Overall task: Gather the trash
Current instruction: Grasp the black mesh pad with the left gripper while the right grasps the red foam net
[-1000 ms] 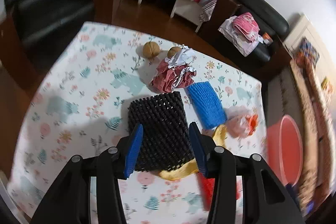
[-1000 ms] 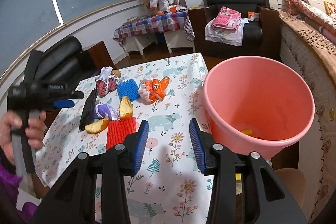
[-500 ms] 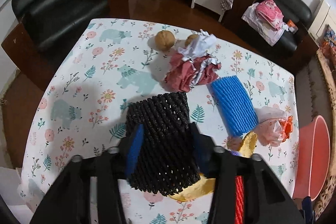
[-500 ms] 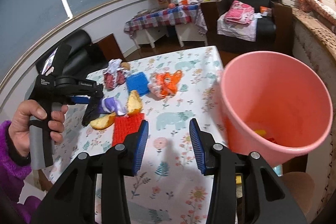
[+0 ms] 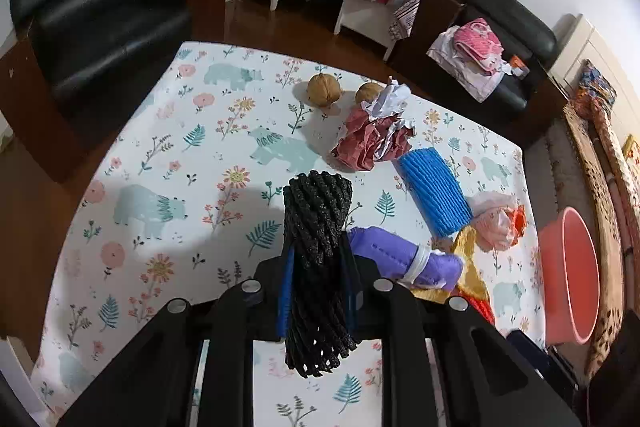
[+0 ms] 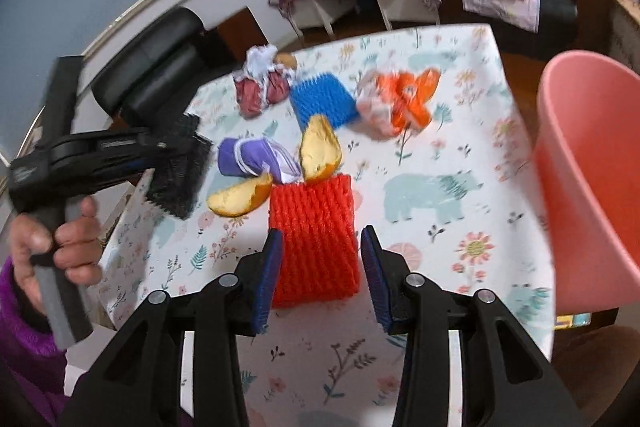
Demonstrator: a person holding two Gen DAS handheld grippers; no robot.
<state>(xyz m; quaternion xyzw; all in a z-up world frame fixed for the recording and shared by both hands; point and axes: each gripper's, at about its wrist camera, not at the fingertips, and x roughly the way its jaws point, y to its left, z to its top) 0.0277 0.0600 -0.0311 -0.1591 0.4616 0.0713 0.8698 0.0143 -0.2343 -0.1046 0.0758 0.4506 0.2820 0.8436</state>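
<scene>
Left gripper (image 5: 316,291) is closing, squeezing the black foam net (image 5: 318,267); right gripper (image 6: 322,277) hangs half-open around the red net (image 6: 314,239). Only the right view shows the person's hand (image 6: 56,247).

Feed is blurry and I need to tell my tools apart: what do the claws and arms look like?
Both the left claw and the right claw are black plastic with blue ribbed pads and silver screws. The left one has a grey handle. The person's sleeve is fuzzy purple.

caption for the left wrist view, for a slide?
Left gripper closing on black foam net above floral tablecloth strewn with trash.
</scene>
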